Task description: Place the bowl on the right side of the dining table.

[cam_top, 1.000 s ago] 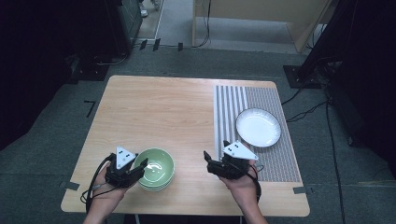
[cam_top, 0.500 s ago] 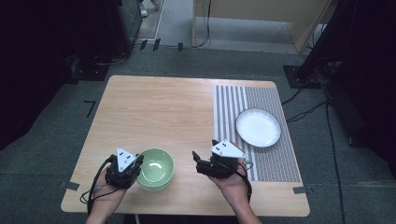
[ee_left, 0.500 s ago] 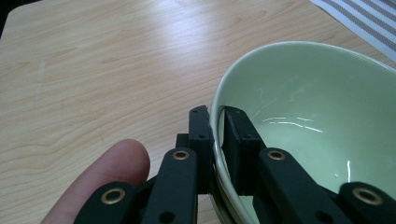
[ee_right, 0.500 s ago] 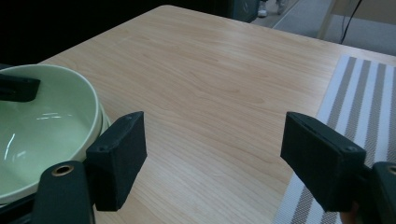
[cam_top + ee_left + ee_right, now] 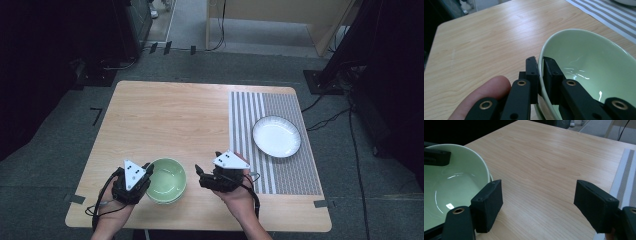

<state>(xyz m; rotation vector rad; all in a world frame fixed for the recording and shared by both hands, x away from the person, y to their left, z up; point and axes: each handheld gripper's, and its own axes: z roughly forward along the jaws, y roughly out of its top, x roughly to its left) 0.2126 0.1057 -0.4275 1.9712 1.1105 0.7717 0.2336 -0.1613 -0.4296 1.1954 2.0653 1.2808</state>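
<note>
**Left jaws pinched on the green bowl's rim, right gripper wide beside it**

At the near edge of the pale wooden desk sits a glossy light-green ceramic bowl, upright and empty, with what looks like a second green rim just under it, though I cannot tell for sure. The person's left gripper has it by the rim on the bowl's left side: one black jaw stands inside the bowl, the other outside, and both press on the thin wall between them. Those jaws have just been closing, and the rim is what they closed on. A fingertip of the left hand shows beside the gripper's body in the left gripper view.

The right gripper lies just to the right of the bowl, close but not touching it, pointing toward it. Its jaws stand wide apart with bare desk between them and nothing held; in the right gripper view the bowl curves in at the left, next to the nearer jaw.

Farther right, a grey-and-white striped placemat covers the desk's right side, and a round white plate rests on it, well apart from both grippers.
</note>
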